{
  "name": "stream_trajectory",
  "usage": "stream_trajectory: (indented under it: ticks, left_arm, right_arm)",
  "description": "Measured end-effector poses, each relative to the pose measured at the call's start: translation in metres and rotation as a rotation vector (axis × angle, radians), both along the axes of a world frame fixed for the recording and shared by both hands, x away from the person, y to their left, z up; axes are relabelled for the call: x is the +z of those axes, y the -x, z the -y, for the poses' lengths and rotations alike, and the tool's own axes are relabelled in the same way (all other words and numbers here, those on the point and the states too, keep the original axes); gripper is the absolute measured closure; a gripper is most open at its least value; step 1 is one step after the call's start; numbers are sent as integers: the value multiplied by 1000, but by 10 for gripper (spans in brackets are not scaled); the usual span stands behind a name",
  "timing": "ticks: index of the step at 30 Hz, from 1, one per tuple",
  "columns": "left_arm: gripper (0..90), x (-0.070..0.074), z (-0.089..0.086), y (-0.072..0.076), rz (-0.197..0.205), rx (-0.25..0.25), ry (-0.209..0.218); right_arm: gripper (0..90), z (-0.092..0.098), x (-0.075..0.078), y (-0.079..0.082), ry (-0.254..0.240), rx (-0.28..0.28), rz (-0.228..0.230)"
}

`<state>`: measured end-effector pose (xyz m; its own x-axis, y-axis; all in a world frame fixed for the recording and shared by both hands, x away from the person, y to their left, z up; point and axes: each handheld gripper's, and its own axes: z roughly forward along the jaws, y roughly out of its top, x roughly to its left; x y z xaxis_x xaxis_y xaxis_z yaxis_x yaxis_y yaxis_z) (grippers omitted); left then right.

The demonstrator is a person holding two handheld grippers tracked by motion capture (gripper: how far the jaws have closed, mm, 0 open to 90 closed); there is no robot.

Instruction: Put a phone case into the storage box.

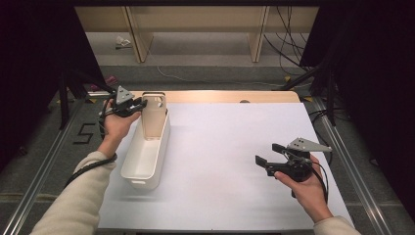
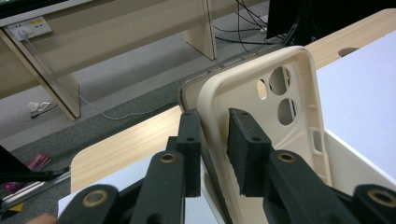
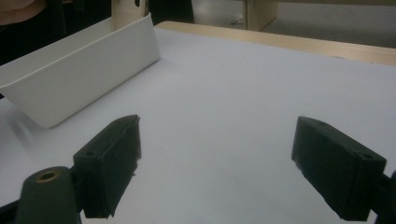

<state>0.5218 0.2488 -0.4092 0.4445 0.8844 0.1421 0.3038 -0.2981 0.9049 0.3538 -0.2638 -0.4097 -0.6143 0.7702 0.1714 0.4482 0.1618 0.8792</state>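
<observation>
Item: beige phone case [image 1: 154,116], standing upright at the far end of the white bin [image 1: 147,169], upper left of centre in the high view. In the left gripper view the phone case [image 2: 261,116] shows its inner face with three camera cut-outs at the top of the frame.

Left gripper [image 1: 138,104]: your jaws straddle the case's edge. One pad lies against the outer face; the other pad stands a little off the inner face, with a gap visible in the left gripper view. Your grip reads as slack or just let go; the case seems to lean on the bin wall rather than hang from the jaws.

Right gripper [image 1: 269,154]: lower right of the high view, jaws spread wide with nothing between them, hovering above the white table sheet [image 1: 235,147], well apart from the bin.

Progress, as judged: the case is already inside the bin, so the placing looks nearly done. What is left for you: part the left jaws fully, lift clear without tipping the case, and check whether it stays propped or slides flat.
</observation>
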Motion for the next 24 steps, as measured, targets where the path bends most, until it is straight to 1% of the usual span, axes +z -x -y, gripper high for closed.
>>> stream_trajectory:
  ticks: [6, 12, 15, 17, 18, 21, 24]
  left_arm:
    - [720, -2, 0, -1, -4, 12, -21]
    - [693, -3, -1, 1, -8, 27, -29]
    - [663, -2, -3, 2, -13, 38, -19]
    - [636, -1, -3, 4, -32, 47, -10]
    - [622, -1, -3, 5, -34, 49, -8]
    - [576, 1, -3, 7, -39, 45, -2]
    - [530, 4, -3, 10, -48, 44, 20]
  right_arm:
    - [166, 0, 0, 0, 0, 1, 0]
    - [166, 0, 0, 0, -1, 1, -1]
    - [166, 0, 0, 0, 0, 0, -1]
    - [166, 0, 0, 0, 0, -1, -1]
    - [166, 0, 0, 0, 0, -1, -2]
    - [166, 0, 0, 0, 0, 0, 0]
    - [166, 0, 0, 0, 0, -2, -2]
